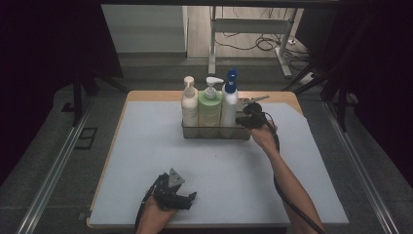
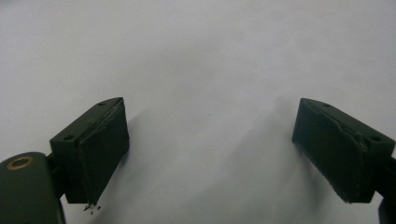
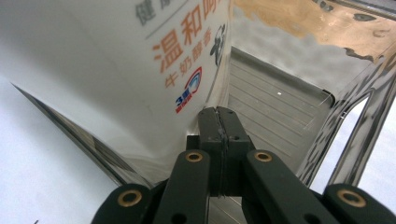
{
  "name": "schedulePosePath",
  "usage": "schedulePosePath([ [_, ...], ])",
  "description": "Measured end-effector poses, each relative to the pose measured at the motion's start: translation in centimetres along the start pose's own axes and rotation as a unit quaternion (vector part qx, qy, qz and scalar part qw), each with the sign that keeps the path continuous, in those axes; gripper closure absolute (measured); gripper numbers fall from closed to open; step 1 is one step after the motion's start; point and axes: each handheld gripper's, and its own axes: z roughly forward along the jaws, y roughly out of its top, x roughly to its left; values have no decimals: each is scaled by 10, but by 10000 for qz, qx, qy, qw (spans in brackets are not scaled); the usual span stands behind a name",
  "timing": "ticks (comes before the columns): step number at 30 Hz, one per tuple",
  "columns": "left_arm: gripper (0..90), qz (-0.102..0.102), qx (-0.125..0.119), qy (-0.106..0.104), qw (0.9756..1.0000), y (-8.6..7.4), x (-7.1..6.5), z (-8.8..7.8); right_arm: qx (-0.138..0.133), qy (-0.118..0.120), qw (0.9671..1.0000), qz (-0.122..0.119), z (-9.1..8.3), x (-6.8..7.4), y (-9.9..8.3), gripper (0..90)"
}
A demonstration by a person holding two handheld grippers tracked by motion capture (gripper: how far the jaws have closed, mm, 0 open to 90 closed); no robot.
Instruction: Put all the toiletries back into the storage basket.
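Right claw [image 1: 242, 120], jaws pressed together with nothing between, is resting at the metal caddy's [image 1: 214, 131] right end, beside the white blue-capped bottle [image 1: 229, 103]. Three pump bottles are standing in the caddy. Left claw [image 1: 187, 199], jaws wide, is lying on the tabletop [image 1: 146, 146], well apart from the caddy.

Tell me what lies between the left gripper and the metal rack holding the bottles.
Nothing: in the high view, only bare white table mat stretches from the left gripper to the metal rack.
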Motion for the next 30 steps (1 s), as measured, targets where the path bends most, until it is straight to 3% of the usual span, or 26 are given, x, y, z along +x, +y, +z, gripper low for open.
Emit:
schedulePosePath([
  [30,106,1,2,-3,10000,0,0,0,-80,76,9999,56,-11,5,-2,894],
])
